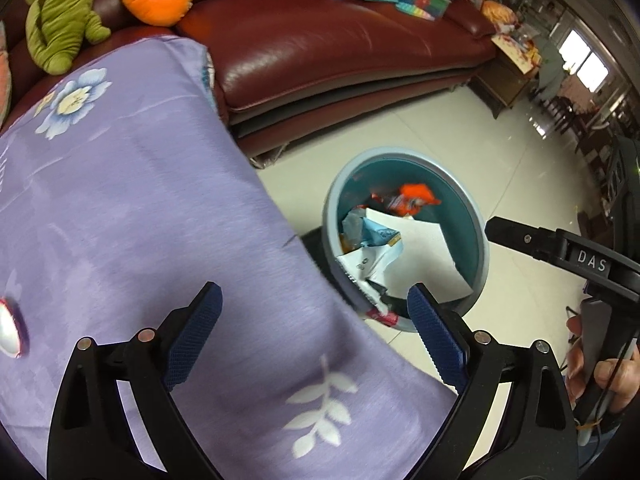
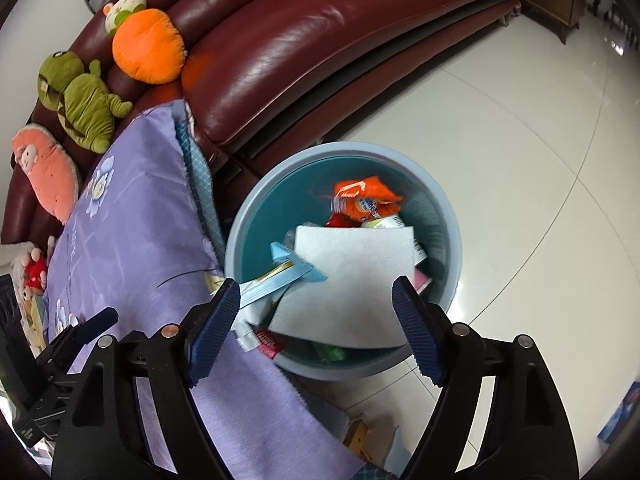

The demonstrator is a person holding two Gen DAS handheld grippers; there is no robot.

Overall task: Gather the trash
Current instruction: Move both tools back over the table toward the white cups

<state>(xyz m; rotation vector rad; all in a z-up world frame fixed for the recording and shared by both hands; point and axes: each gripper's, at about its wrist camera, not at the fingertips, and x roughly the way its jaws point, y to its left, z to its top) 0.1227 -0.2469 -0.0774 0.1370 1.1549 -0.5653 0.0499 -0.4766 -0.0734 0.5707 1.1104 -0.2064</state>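
right wrist view is showing the right gripper hanging with jaws released and empty over the bin, where the white paper sheet is lying, light and floppy, best pinched at an edge.

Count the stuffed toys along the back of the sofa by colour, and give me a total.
Going by the right wrist view:
Green: 1
Orange: 1
Pink: 1
White and green, peeking from behind the orange one: 1
Total: 4
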